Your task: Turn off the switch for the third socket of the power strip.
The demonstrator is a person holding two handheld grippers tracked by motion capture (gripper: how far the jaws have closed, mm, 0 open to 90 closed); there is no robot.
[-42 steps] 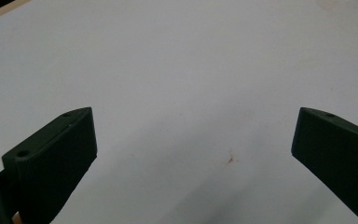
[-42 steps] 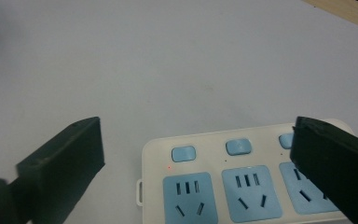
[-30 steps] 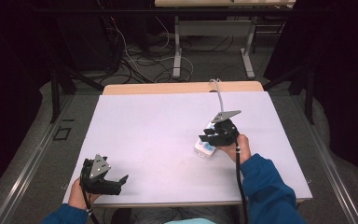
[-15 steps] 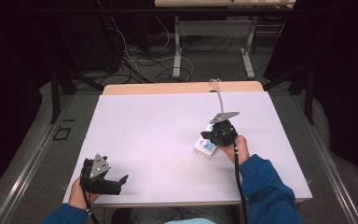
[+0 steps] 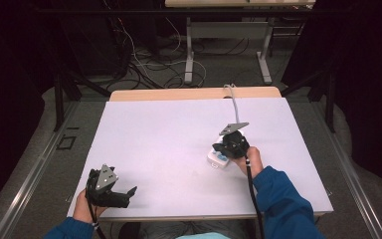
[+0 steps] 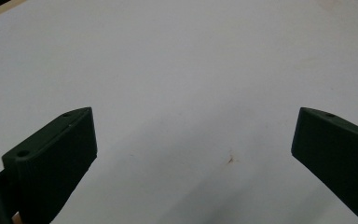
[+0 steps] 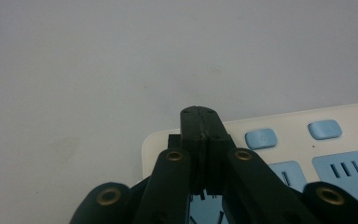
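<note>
A white power strip [image 5: 217,159] with blue sockets lies right of the table's middle. Its grey cable [image 5: 234,105] runs to the far edge. My right gripper [image 5: 222,149] hangs over the strip's near end, jaws pressed flat together with nothing between them. In the right gripper view the joined tips [image 7: 199,117] sit above the strip's [image 7: 289,117] rounded corner, beside two blue buttons [image 7: 261,138]. My left gripper [image 5: 127,196] rests at the table's near left corner, wide open. Between its fingers [image 6: 58,147] there is bare white tabletop [image 6: 191,84].
The white table [image 5: 169,129] has a wooden strip along its far edge [image 5: 189,93]. Beyond it stand the legs of another desk [image 5: 189,55] and loose cables [image 5: 154,64] on the floor. Dark curtains close both sides.
The right gripper's jaws have come together over the power strip, and it has barely shifted. The left hand and its gripper have stayed where they were.
</note>
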